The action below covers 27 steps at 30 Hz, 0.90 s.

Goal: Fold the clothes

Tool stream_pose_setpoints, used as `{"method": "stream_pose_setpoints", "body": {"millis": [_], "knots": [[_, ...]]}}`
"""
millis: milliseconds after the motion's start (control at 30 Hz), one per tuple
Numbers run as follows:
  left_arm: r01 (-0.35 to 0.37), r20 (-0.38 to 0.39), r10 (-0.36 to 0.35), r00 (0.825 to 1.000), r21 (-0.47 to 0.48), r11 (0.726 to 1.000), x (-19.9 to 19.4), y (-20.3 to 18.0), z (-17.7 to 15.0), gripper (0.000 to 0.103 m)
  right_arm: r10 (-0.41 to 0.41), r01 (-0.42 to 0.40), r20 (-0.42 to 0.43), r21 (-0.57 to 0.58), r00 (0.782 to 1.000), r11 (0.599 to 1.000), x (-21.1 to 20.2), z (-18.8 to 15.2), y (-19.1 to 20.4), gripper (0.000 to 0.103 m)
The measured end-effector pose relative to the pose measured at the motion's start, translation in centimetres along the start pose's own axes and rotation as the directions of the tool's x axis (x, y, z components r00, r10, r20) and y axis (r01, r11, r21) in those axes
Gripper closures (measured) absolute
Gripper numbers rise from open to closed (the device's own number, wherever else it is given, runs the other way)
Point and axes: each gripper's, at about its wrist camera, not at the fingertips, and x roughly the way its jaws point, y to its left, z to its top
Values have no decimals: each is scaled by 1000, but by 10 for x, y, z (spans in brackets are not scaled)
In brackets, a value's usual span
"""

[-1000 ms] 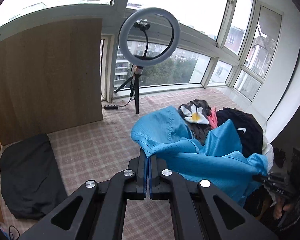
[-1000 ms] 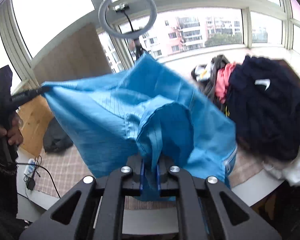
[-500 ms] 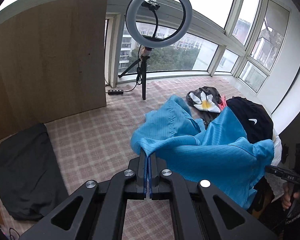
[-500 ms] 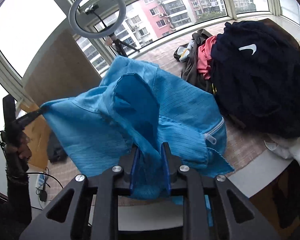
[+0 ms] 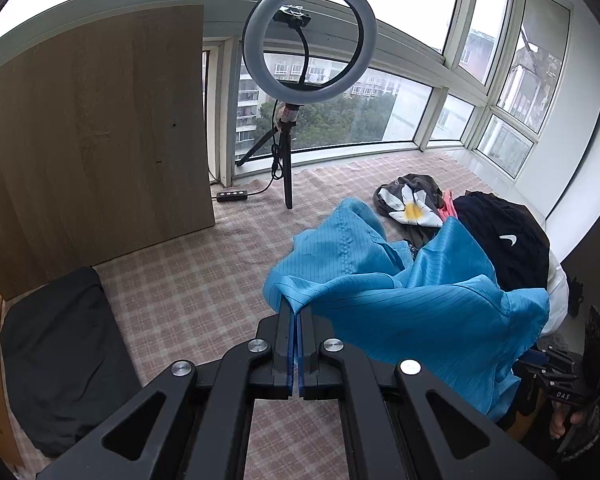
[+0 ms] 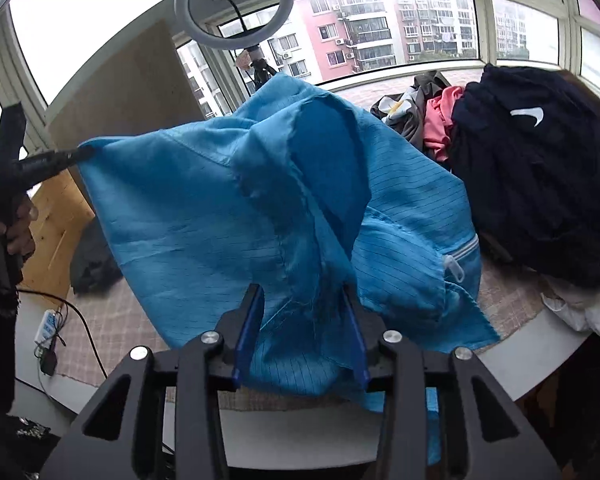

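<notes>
Blue garment (image 6: 204, 216) hangs in the air just in front of the pile of dark clothes (image 6: 540, 184), stretched between both grippers. Half a second ago the right gripper (image 6: 302, 320) pinched it; now its jaws stand wide apart with cloth draped loosely between them, so that corner looks released for a regrip. The left gripper (image 5: 295, 316), level and reaching toward the pile, remains clamped on the other corner.
</notes>
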Motion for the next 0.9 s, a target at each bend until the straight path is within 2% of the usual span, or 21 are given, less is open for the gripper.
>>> {"method": "stream_pose_setpoints", "body": {"millis": [100, 167, 300, 333, 367, 400, 467, 533, 567, 600, 633, 667, 700, 733, 767, 800, 833, 900], "knots": [[-2, -5, 2, 1000, -5, 1000, 0, 5, -4, 103, 17, -16, -1, 16, 1000, 1000, -2, 9, -6, 65], [-3, -13, 3, 1000, -7, 1000, 1, 8, -7, 103, -9, 9, 29, -8, 1000, 1000, -9, 14, -3, 65], [-2, -25, 2, 1000, -18, 1000, 5, 13, -10, 103, -14, 13, -30, -36, 999, 999, 9, 21, 3, 65], [-1, -25, 1, 1000, -22, 1000, 6, 14, -10, 103, -24, 22, -47, -51, 999, 998, 15, 20, 5, 72], [0, -27, 0, 1000, -25, 1000, 7, 15, -10, 103, -32, 28, -70, -65, 997, 997, 22, 18, 7, 94], [-1, -29, 0, 1000, -24, 1000, 8, 16, -10, 103, -37, 31, -80, -66, 996, 997, 23, 20, 6, 99], [15, -37, -16, 999, -22, 1000, 9, 18, -12, 103, -44, 39, -92, -62, 995, 997, 22, 25, 4, 100], [43, -30, -44, 999, -27, 999, 6, 17, -13, 103, -103, 100, -25, -98, 994, 990, -6, 54, 8, 101], [74, -28, -75, 997, -40, 996, 5, 16, -13, 103, -142, 145, 34, -119, 989, 982, -27, 75, 11, 101], [138, -28, -140, 990, -65, 988, 2, 11, -16, 103, -179, 190, 92, -137, 980, 972, -48, 95, 15, 101], [204, -28, -207, 978, -85, 975, 0, 6, -19, 102, -228, 253, 157, -163, 961, 954, -71, 118, 21, 101], [282, -43, -286, 957, -78, 956, -2, -7, -23, 99, -300, 346, 227, -199, 927, 917, -95, 141, 31, 101], [355, -56, -359, 932, -69, 932, -5, -20, -28, 94, -370, 441, 299, -225, 880, 869, -117, 162, 41, 101], [400, -63, -401, 914, -36, 916, -10, -34, -32, 92, -431, 533, 370, -241, 823, 811, -139, 182, 51, 101], [421, -60, -420, 906, 8, 907, -16, -47, -36, 92, -467, 592, 427, -228, 774, 773, -160, 199, 57, 101], [436, -56, -434, 899, 51, 898, -22, -58, -39, 92, -490, 628, 464, -208, 739, 750, -179, 212, 58, 101], [425, -39, -423, 905, 87, 901, -28, -63, -38, 92, -509, 658, 495, -188, 704, 729, -196, 224, 59, 101], [398, -5, -402, 916, 156, 904, -39, -73, -36, 91, -553, 704, 518, -148, 653, 694, -218, 233, 50, 101]]}}
